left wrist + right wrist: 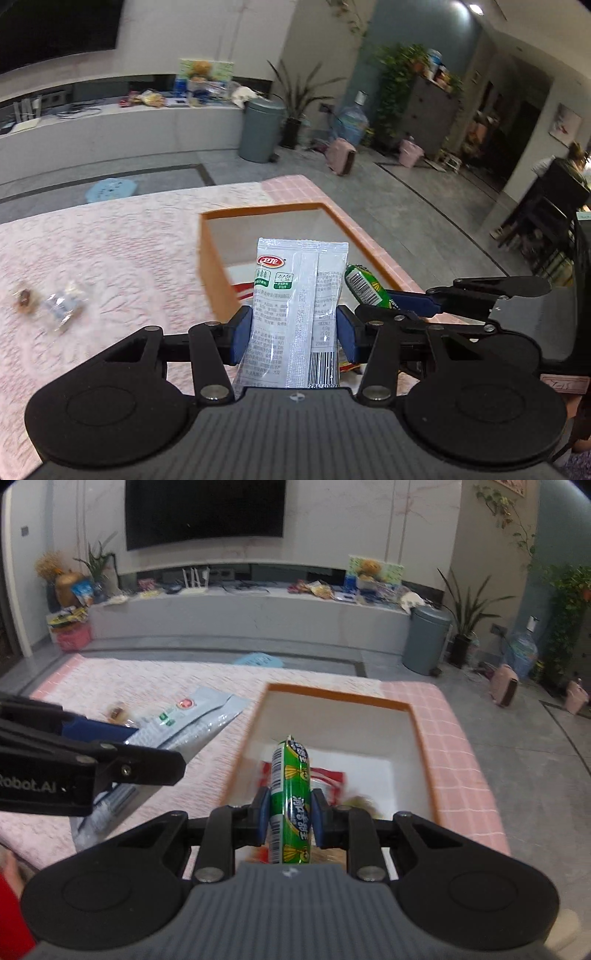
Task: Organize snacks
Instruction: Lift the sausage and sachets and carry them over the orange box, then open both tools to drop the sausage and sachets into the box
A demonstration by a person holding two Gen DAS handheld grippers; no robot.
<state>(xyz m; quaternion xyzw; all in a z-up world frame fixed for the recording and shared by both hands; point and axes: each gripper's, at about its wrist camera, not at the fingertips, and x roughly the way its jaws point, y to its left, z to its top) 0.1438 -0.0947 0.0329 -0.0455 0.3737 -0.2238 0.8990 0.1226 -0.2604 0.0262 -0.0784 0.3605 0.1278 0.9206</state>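
Note:
My left gripper [294, 334] is shut on a white snack packet [295, 295] that stands upright between its blue pads, just short of the orange-rimmed white box [210, 258]. My right gripper [289, 816] is shut on a green sausage stick [290, 797], held above the same box [343, 698]. A red-and-white wrapper [328, 779] lies inside the box. The white packet [192, 716] and the left gripper's fingers [122, 764] show at the left of the right wrist view. The green stick [364, 286] shows right of the packet in the left wrist view.
The box sits on a pink cloth-covered table [110, 236]. Two small wrapped sweets [62, 308] [25, 301] lie on the cloth to the left. Beyond the table are a grey bin [260, 129], potted plants [295, 107] and a long TV bench [240, 616].

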